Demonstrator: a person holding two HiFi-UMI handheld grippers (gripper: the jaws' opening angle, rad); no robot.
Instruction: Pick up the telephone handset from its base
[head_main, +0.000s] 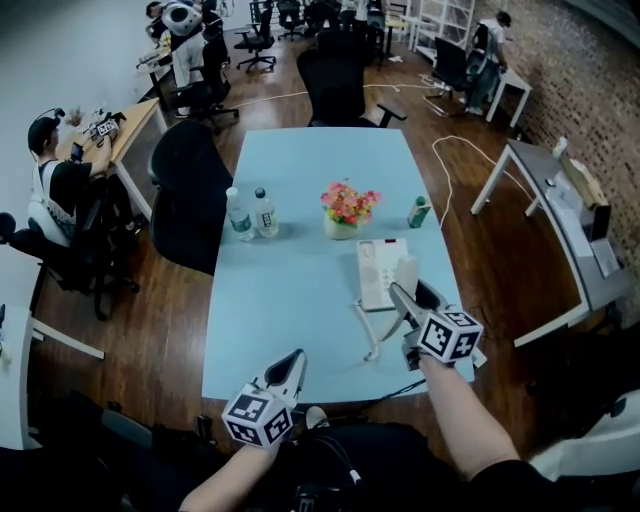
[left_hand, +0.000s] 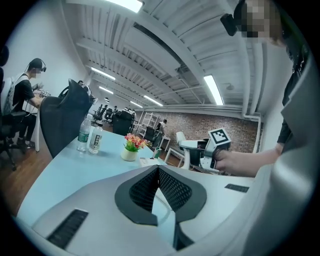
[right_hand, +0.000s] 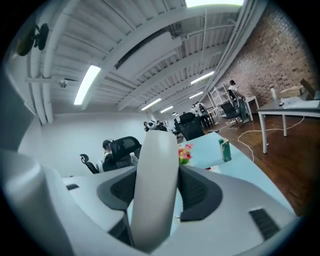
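Our right gripper (head_main: 402, 296) has the handset (right_hand: 156, 190) clamped between its jaws. They stand wide because the handset's body fills the whole gap between the pads. The handset's long axis runs crosswise to the jaws, nearly upright and leaning a little. One end rises above the fingertips and the other drops below them.

In the head view the handset looks clear of the base (head_main: 378, 270), which lies flat on the tabletop (head_main: 300, 200) just beyond and below the right gripper's tips. The cord (head_main: 372, 335) trails from near the gripper down onto the tabletop, on the side nearer us.

Our left gripper (head_main: 292, 362) sits well off to the left of the right one, near the tabletop's close edge. Its pads are closed together at the tips with nothing between them. It is much the farther of the two from the phone.

We judge the pickup essentially made. What remains turns on the cord: any further rise should go up and away from the base without pulling the cord taut and dragging the base along.
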